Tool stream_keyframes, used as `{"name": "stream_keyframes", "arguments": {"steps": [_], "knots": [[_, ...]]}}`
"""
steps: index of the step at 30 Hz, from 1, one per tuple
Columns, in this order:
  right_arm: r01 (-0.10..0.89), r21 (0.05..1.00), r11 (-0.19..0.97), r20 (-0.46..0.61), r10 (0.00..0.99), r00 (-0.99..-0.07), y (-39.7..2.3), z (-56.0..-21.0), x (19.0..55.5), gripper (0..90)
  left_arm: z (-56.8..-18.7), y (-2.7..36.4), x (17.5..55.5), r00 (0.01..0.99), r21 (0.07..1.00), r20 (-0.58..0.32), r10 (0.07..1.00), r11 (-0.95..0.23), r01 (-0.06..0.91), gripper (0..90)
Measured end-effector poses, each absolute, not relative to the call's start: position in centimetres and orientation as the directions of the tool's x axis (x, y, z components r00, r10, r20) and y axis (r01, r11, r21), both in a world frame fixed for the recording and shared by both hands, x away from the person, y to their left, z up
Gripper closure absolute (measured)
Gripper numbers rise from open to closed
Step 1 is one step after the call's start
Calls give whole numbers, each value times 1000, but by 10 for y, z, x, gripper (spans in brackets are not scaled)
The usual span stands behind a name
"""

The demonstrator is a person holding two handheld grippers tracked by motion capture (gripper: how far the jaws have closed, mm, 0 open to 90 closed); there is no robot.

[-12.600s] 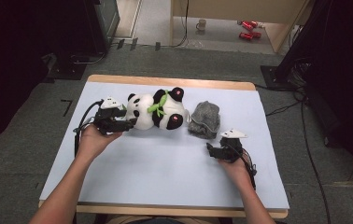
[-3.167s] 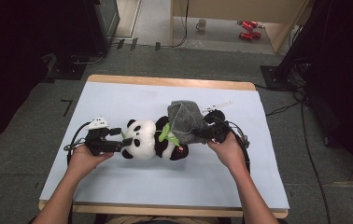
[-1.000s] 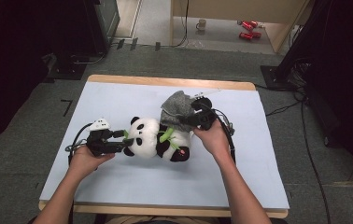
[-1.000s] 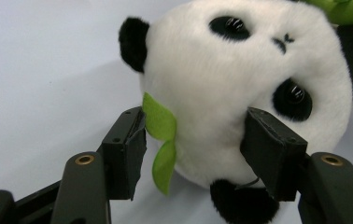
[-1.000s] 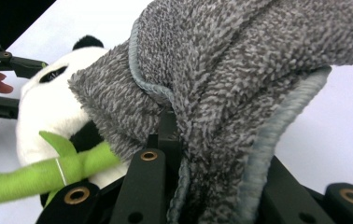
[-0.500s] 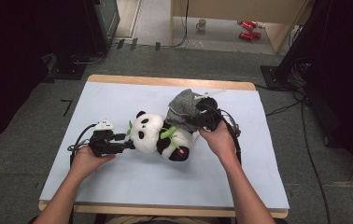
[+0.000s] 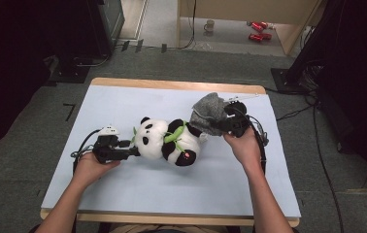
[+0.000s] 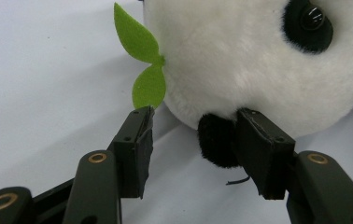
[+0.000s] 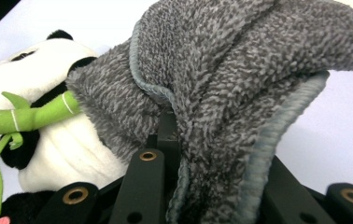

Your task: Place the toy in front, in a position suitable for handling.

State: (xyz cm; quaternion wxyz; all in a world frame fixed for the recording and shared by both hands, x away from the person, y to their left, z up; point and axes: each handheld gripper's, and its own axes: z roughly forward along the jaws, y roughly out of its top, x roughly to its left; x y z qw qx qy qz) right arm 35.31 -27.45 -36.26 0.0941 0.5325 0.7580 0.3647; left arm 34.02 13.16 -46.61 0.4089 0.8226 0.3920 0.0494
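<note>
Overhead light falls evenly on the pale blue rectangular desk [image 7: 123,204]; the surrounding floor and room edges drop into near black. Shadows under my forearms are soft and short. In the left gripper view the white desk surface is bright and slightly washed out, and my black fingers [image 8: 135,149] sit close and soft-edged. In the right gripper view the grey fleecy cloth [image 9: 240,93] is sharp.

Grey carpeted floor [image 7: 36,145], wooden table with pale blue top [image 7: 123,102], light wooden cabinet [image 7: 240,12] behind, black equipment [image 7: 50,34] at sides.
</note>
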Motion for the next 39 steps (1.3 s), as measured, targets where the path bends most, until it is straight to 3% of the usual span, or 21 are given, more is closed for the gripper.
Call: {"name": "stream_keyframes", "arguments": {"steps": [10, 15, 21, 24, 25, 26, 27, 39], "knots": [[682, 705, 196, 304, 785, -540, -225, -338, 355, 773, -460, 138, 340, 691, 733, -246, 679, -336, 591, 414], [676, 686, 269, 317, 726, -610, -165, -345, 369, 772, -456, 130, 335, 736, 762, -257, 627, -337, 553, 381], [667, 651, 362, 333, 653, -680, -104, -362, 371, 772, -459, 119, 334, 719, 765, -260, 644, -317, 561, 414], [646, 618, 448, 282, 640, -715, -85, -374, 365, 773, -459, 117, 333, 713, 772, -249, 656, -309, 555, 477], [646, 618, 448, 282, 640, -715, -85, -374, 365, 773, -459, 117, 333, 713, 772, -249, 656, -309, 555, 499], [626, 583, 517, 201, 655, -728, -79, -386, 362, 774, -459, 114, 332, 710, 774, -230, 666, -317, 548, 523], [612, 593, 524, 185, 651, -737, -80, -388, 361, 775, -459, 112, 331, 709, 778, -223, 669, -316, 543, 533], [632, 624, 459, 144, 728, -670, -128, -375, 367, 765, -457, 109, 333, 697, 794, -243, 675, -275, 542, 602]]}}
